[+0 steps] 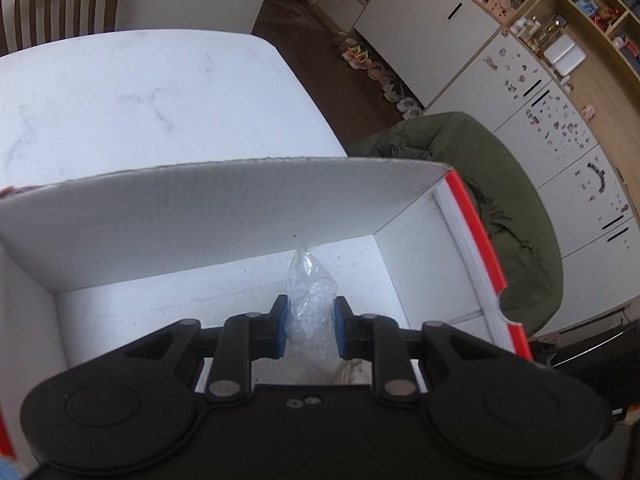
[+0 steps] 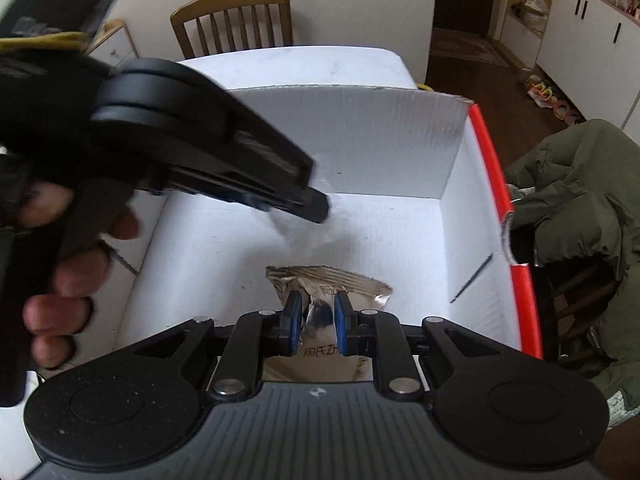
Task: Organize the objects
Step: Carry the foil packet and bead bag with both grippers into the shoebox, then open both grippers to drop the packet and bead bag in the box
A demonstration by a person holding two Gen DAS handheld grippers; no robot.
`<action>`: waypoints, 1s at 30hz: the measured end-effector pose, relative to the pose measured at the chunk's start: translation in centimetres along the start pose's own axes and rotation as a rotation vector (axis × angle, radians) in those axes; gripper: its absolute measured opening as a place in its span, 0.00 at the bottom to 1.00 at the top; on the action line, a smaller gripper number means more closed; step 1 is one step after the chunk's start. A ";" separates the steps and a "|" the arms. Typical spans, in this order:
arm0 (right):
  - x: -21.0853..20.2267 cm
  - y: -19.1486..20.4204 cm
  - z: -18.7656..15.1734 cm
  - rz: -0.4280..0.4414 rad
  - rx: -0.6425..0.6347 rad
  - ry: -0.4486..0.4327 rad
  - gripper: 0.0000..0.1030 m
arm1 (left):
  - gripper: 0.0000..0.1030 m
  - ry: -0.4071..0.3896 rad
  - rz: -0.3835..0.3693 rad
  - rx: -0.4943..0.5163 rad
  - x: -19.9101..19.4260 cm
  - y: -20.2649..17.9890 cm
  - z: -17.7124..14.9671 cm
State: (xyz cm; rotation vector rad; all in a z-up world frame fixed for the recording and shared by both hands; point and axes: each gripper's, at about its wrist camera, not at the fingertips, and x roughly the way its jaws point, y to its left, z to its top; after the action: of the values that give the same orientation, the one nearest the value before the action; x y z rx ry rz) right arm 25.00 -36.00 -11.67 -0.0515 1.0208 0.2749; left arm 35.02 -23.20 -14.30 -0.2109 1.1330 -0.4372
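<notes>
Grippers pinch clear bag [image 1: 310,312] and foil packet [image 2: 320,316] inside box [image 1: 200,208].

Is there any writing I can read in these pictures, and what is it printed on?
"ZH", after a symbol and some characters too unclear to read: on the foil packet held by the right gripper.
More print higher on that packet: too creased to read.
Clear plastic bag in the left gripper: no text.
White box: no text visible.
Cabinet stickers: too small.
</notes>
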 end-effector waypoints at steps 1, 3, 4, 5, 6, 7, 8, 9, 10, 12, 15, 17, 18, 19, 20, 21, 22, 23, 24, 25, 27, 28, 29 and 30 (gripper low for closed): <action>0.0 0.1 0.0 0.004 -0.002 0.004 0.16 | 0.21 0.007 0.003 0.000 0.3 0.0 0.0; 0.1 0.3 0.1 0.014 0.000 0.011 0.17 | 0.21 0.022 0.011 -0.007 1.0 0.2 0.1; 0.2 0.3 0.1 0.017 0.003 0.013 0.17 | 0.21 0.029 0.013 -0.011 1.3 0.3 0.1; 0.3 0.3 0.2 0.020 0.006 0.015 0.17 | 0.21 0.037 0.017 -0.012 1.6 0.3 0.1; 0.3 0.3 0.3 0.024 0.010 0.018 0.17 | 0.21 0.044 0.021 -0.011 1.8 0.4 0.0; 0.4 0.3 0.3 0.027 0.016 0.019 0.17 | 0.21 0.049 0.023 -0.009 2.0 0.4 0.0; 0.4 0.3 0.4 0.031 0.019 0.021 0.17 | 0.22 0.053 0.024 -0.008 2.1 0.4 0.0; 0.4 0.3 0.4 0.035 0.021 0.023 0.17 | 0.22 0.060 0.026 -0.007 2.3 0.5 0.0; 0.4 0.2 0.4 0.038 0.025 0.024 0.17 | 0.23 0.066 0.030 -0.005 2.4 0.4 0.0; 0.4 0.1 0.5 0.044 0.033 0.025 0.17 | 0.25 0.078 0.042 0.003 2.6 0.3 0.0; 0.2 -0.1 0.6 0.061 0.056 0.023 0.17 | 0.29 0.081 0.054 0.011 2.8 0.2 0.0; 0.0 -0.3 0.6 0.069 0.068 0.020 0.17 | 0.29 0.084 0.056 0.011 2.8 0.2 0.0; -0.1 -0.3 0.6 0.069 0.070 0.017 0.17 | 0.30 0.086 0.060 0.017 2.7 0.2 0.0; -0.2 -0.4 0.6 0.069 0.069 0.013 0.17 | 0.34 0.086 0.065 0.022 2.6 0.2 0.0; -0.3 -0.4 0.7 0.066 0.070 0.010 0.17 | 0.35 0.085 0.067 0.025 2.5 0.2 0.0; -0.4 -0.5 0.6 0.065 0.072 0.006 0.17 | 0.35 0.083 0.066 0.028 2.4 0.2 0.0; -0.5 -0.6 0.6 0.069 0.075 0.001 0.17 | 0.36 0.080 0.065 0.029 2.2 0.2 0.0; -0.7 -0.7 0.6 0.073 0.078 -0.002 0.17 | 0.37 0.077 0.065 0.027 2.0 0.1 0.1; -0.9 -0.7 0.5 0.076 0.082 -0.005 0.17 | 0.37 0.075 0.062 0.025 1.8 0.1 0.1; -1.1 -0.8 0.4 0.077 0.083 -0.008 0.17 | 0.38 0.072 0.060 0.023 1.6 0.1 0.1; -1.5 -0.9 0.4 0.082 0.086 -0.019 0.17 | 0.41 0.059 0.056 0.025 1.0 0.0 0.0; -1.9 -0.9 0.3 0.084 0.087 -0.026 0.17 | 0.47 0.050 0.056 0.026 0.6 0.0 -0.1; -2.1 -0.9 0.3 0.084 0.087 -0.032 0.17 | 0.51 0.040 0.055 0.028 0.1 -0.1 -0.2; -2.4 -0.9 0.2 0.084 0.086 -0.039 0.19 | 0.52 0.031 0.051 0.031 -0.4 -0.2 -0.2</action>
State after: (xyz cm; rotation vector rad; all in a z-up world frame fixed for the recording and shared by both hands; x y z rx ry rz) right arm 24.23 -37.37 -9.56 0.0745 0.9959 0.3067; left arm 34.65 -23.23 -14.00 -0.1485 1.1585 -0.4132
